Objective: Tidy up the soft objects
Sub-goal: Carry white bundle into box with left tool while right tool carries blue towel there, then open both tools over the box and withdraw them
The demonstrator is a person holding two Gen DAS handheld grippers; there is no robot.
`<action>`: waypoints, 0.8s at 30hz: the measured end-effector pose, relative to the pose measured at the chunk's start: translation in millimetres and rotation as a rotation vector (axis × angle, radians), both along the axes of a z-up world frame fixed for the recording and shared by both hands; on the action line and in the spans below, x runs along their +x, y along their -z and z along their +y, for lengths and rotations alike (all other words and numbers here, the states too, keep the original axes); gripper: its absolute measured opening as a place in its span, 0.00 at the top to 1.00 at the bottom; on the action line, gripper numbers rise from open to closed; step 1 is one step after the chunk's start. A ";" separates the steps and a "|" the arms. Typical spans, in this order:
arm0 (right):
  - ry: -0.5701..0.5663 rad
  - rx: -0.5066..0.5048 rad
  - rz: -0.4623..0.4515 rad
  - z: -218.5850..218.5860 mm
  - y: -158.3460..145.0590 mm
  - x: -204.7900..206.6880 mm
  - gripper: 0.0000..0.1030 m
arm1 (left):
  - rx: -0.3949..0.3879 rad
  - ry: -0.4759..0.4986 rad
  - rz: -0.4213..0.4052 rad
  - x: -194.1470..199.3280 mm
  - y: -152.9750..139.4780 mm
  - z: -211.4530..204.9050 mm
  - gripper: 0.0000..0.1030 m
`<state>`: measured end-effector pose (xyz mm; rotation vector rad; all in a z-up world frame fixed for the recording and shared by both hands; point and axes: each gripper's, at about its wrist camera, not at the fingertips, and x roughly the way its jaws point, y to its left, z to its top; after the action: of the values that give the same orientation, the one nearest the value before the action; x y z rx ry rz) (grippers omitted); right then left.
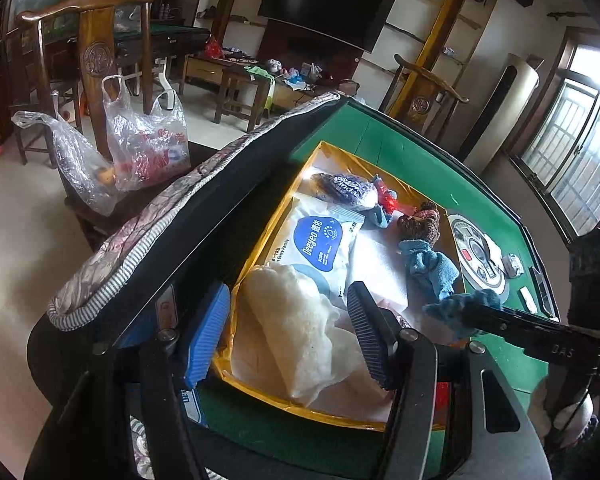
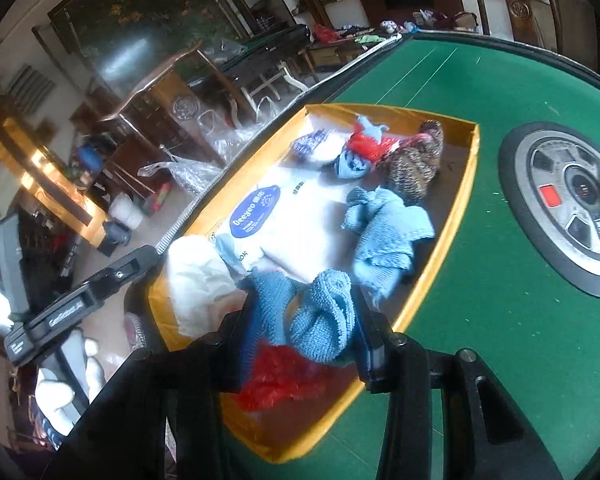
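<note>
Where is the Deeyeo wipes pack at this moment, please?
The Deeyeo wipes pack lies flat inside the yellow box, along its left wall, between the white cloth and the Vinda tissue pack.

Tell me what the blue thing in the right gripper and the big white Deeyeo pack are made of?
The blue cloth in the right gripper looks like looped terry or microfibre: fuzzy, matte, bunched in soft folds. The Deeyeo pack seems to be thin plastic film: smooth, slightly shiny, with a printed label.

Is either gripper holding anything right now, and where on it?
The right gripper pinches a blue cloth by a bunched fold, above the yellow box. The left gripper is open, holding nothing.
</note>
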<state>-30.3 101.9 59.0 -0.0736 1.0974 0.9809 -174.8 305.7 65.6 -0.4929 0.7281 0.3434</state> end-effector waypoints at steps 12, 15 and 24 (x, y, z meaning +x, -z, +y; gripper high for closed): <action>0.067 -0.261 -0.129 51.4 23.2 31.7 0.64 | -0.054 0.016 -0.009 0.4 14.2 8.4 0.42; 0.092 -0.283 -0.154 52.9 24.0 43.8 0.64 | -0.054 0.031 -0.010 0.6 15.2 4.6 0.42; 0.107 -0.287 -0.214 50.3 17.6 46.9 0.47 | -0.051 0.042 -0.010 -0.9 13.4 -0.1 0.42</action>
<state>16.5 152.2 41.4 -0.3427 1.0266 0.6978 -175.7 305.6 52.2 -0.5266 0.7377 0.2831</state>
